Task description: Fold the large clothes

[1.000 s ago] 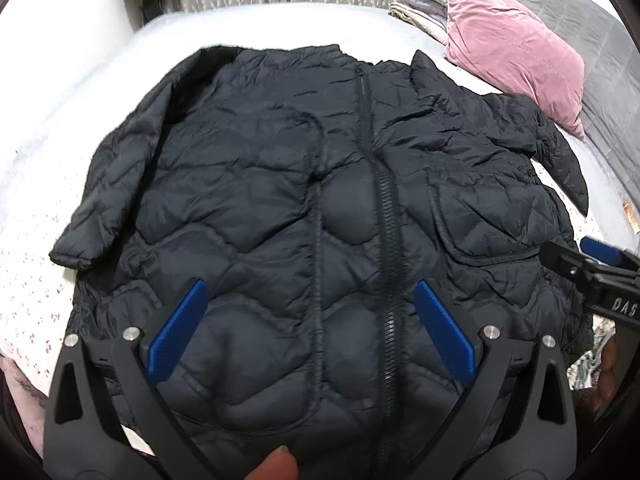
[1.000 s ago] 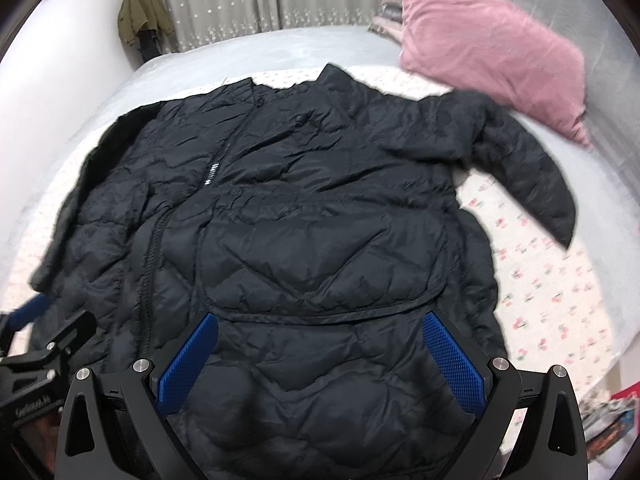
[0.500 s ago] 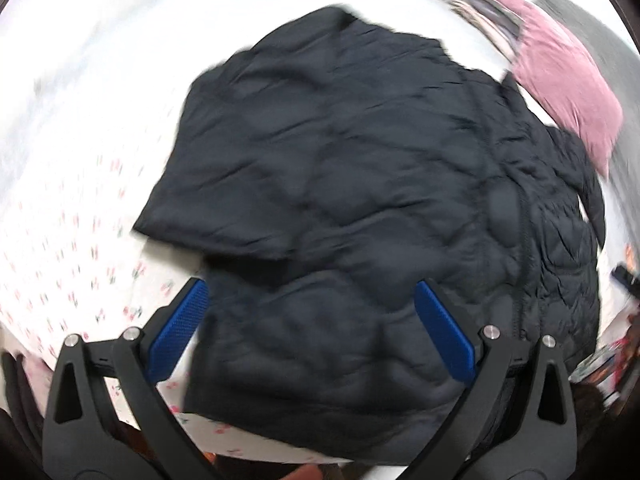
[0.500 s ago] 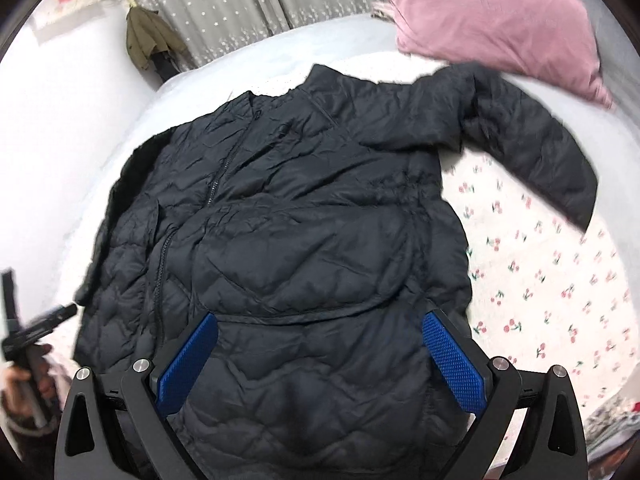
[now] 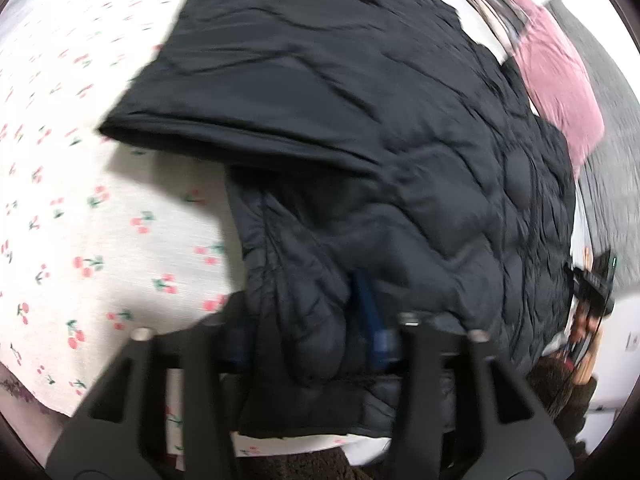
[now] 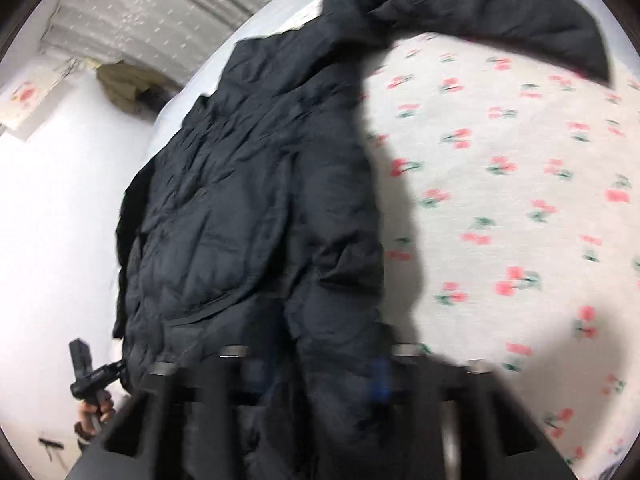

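Note:
A black quilted jacket lies front up on a cherry-print bed sheet. In the left wrist view its hem corner bunches up between the jaws of my left gripper. Those jaws are closing on the fabric, with one blue pad showing and the other buried. A sleeve lies above that corner. In the right wrist view the jacket hangs into my right gripper. Its jaws are also closing, with the opposite hem edge pinched between them. The other sleeve stretches out at the top right.
A pink pillow and a grey quilted headboard lie beyond the jacket. A curtain and a hanging olive garment stand past the bed's far end. Bare sheet spreads to the right of the jacket.
Both grippers came down from over the jacket's middle to its two bottom corners. Their jaws went from wide apart to narrow, with fabric now bunched between them.

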A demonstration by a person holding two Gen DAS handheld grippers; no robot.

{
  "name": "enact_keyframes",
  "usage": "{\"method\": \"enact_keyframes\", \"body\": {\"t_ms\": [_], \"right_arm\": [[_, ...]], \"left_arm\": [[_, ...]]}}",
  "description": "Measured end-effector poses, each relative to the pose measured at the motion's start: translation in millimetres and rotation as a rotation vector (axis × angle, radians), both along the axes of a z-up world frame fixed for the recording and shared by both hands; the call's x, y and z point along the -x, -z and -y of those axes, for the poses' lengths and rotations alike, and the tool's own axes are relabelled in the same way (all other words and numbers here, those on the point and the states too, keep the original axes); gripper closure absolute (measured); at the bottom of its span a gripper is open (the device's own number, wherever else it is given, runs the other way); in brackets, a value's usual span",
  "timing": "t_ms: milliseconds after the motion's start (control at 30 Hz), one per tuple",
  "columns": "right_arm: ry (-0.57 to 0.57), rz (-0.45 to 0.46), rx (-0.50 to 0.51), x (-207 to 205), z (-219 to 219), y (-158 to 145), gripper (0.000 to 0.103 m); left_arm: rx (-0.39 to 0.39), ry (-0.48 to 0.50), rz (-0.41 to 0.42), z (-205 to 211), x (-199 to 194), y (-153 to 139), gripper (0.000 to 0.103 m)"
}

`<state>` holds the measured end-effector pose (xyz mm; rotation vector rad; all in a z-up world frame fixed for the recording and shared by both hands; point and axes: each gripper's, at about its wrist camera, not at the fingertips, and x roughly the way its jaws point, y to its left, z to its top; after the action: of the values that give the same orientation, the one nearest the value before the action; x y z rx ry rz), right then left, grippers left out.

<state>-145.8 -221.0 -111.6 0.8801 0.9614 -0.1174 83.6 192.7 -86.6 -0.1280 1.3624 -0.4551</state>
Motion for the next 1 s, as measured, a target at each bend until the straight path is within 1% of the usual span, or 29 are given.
{"method": "enact_keyframes", "body": {"t_ms": [33,100,167,200,233,300,333,367,400,433,467,500,533,567,600,667,733,800,833,900,933,1000], "right_arm": [[-0.011,-0.004,0.03,-5,-1,-6,0.09],[0.008,0.011,0.132,-10,3,-28,0.092],[0.054,0.004,0.197,-9,13,-43,0.092],[0.077,-0.035,0.234,-10,20,-48,0.092],[0.076,-0.069,0.26,-12,22,-49,0.091],[0.03,-0.172,0.309,-19,22,-44,0.084],[0.009,-0.21,0.317,-20,20,-42,0.081],[-0.005,-0.22,0.321,-20,19,-44,0.079],[-0.013,-0.222,0.337,-18,19,-49,0.075],[-0.013,-0.211,0.352,-16,19,-56,0.071],[-0.013,-0.194,0.362,-14,20,-63,0.069],[-0.013,-0.166,0.382,-15,23,-75,0.063],[-0.01,-0.152,0.393,-18,25,-83,0.051],[-0.002,-0.133,0.41,-27,28,-96,0.042],[0.011,-0.107,0.433,-36,36,-107,0.03],[0.029,-0.083,0.476,-53,49,-119,0.028],[0.037,-0.069,0.485,-73,70,-125,0.028],[0.057,-0.062,0.492,-98,92,-128,0.028],[0.063,-0.068,0.506,-111,104,-127,0.028],[0.09,-0.092,0.542,-141,133,-122,0.028],[0.1,-0.1,0.547,-152,145,-117,0.028],[0.13,-0.112,0.536,-176,174,-105,0.028]], "left_arm": [[0.004,0.032,-0.005,9,5,-3,0.073],[-0.002,0.09,-0.01,23,14,-8,0.073],[0.0,0.141,-0.03,34,24,-11,0.073],[-0.003,0.148,-0.039,36,28,-13,0.069],[-0.013,0.147,-0.034,35,31,-15,0.067],[-0.087,0.135,0.015,35,35,-27,0.052],[-0.124,0.127,0.049,37,31,-35,0.048],[-0.157,0.123,0.098,36,30,-46,0.038],[-0.178,0.123,0.137,33,27,-54,0.031],[-0.204,0.126,0.187,35,22,-66,0.029],[-0.224,0.129,0.217,37,15,-75,0.026],[-0.242,0.131,0.243,41,8,-82,0.025],[-0.265,0.133,0.277,48,-6,-89,0.024],[-0.276,0.134,0.293,44,-21,-94,0.022],[-0.292,0.128,0.314,51,-38,-96,0.022],[-0.313,0.114,0.343,58,-67,-95,0.022],[-0.327,0.107,0.367,80,-104,-90,0.022],[-0.339,0.098,0.386,100,-130,-83,0.022],[-0.348,0.092,0.395,109,-151,-79,0.022],[-0.352,0.08,0.398,118,-174,-76,0.022],[-0.354,0.072,0.395,125,-192,-71,0.022],[-0.366,0.065,0.384,136,-214,-63,0.022]]}}
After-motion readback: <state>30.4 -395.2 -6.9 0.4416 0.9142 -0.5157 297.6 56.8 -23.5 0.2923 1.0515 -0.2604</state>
